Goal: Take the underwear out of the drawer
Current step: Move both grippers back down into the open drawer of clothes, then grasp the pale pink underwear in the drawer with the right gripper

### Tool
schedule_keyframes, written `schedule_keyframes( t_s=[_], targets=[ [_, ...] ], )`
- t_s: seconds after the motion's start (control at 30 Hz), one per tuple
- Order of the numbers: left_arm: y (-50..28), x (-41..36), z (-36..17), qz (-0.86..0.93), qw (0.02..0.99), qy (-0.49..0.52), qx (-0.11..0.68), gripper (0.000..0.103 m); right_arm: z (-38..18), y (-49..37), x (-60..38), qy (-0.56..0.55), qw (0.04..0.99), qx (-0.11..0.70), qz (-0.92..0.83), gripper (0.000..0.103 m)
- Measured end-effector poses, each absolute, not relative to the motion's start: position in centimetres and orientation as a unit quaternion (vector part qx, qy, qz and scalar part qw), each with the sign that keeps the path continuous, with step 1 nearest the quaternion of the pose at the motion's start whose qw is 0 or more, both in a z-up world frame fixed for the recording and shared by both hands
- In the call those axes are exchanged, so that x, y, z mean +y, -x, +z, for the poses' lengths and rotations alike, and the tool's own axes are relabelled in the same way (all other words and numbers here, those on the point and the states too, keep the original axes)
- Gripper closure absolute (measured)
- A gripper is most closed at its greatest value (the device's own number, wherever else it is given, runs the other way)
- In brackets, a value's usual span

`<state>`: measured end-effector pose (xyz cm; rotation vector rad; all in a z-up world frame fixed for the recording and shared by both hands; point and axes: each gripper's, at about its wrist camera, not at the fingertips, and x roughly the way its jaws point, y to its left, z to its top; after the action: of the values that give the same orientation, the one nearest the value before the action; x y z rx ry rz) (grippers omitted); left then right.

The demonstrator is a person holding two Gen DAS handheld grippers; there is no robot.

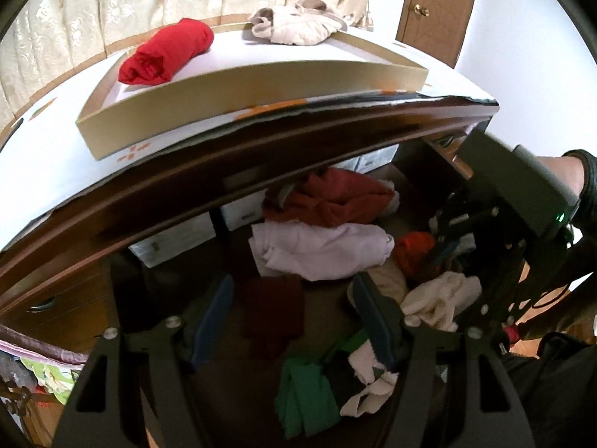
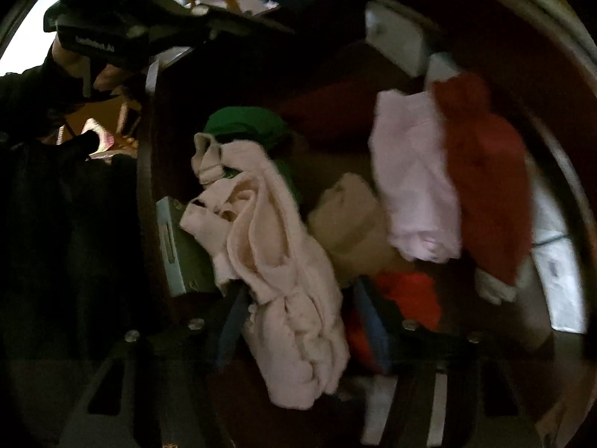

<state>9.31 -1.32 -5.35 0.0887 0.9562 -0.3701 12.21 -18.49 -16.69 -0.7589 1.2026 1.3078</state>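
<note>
Item: cream underwear (image 2: 283,280), a crumpled soft knit piece lying near the front of the open drawer (image 2: 149,171), with thin straps and a small buckle at its far end. Judged light, limp and easily bunched; it should not slip or break, but a strap may snag on neighbouring cloth. Best hold, by judgement: the thick gathered bulk at its near end, not a strap, so that the whole piece lifts in one go.

Right gripper (image 2: 298,321): pointing steeply down into the drawer, jaws at a middling width astride that gathered bulk. The view is blurred, and whether the pads press the cloth cannot be told.

Neighbours in the drawer: green cloth (image 2: 246,123) under the far end of the underwear; a beige roll (image 2: 347,216) just beside it; an orange-red piece (image 2: 410,295) beside the right jaw; a pale pink garment (image 2: 414,186) and a dark red garment (image 2: 485,186) farther back; white boxes (image 1: 175,239) along the rear wall.

Left gripper (image 1: 294,321): over the drawer's other side, jaws wide apart and holding nothing, a dark maroon cloth (image 1: 272,306) below them.

Above: a shallow tray (image 1: 238,86) on top of the chest, carrying a rolled red garment (image 1: 168,52) and a beige garment (image 1: 298,26), well apart.
</note>
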Motion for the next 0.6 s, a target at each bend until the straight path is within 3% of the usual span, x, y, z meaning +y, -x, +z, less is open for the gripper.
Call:
schedule_keyframes(
  t_s=[0.17, 0.3, 0.6],
  targets=[
    [-10.0, -1.6, -5.5, -0.179, 0.868, -0.041, 0.461, 0.036, -17.5, -12.9, -17.7, 0.294, 0.541, 0.536, 0.577, 0.048],
    [-10.4, -1.8, -5.8, -0.178, 0.867, -0.040, 0.464, 0.036, -16.8, -11.5, -17.8, 0.286, 0.558, 0.515, 0.585, 0.070],
    [-11.2, -3.5, -6.0, -0.185, 0.869, -0.057, 0.454, 0.036, -13.9, -9.9, -21.3, 0.243, 0.664, 0.464, 0.534, 0.075]
  ],
)
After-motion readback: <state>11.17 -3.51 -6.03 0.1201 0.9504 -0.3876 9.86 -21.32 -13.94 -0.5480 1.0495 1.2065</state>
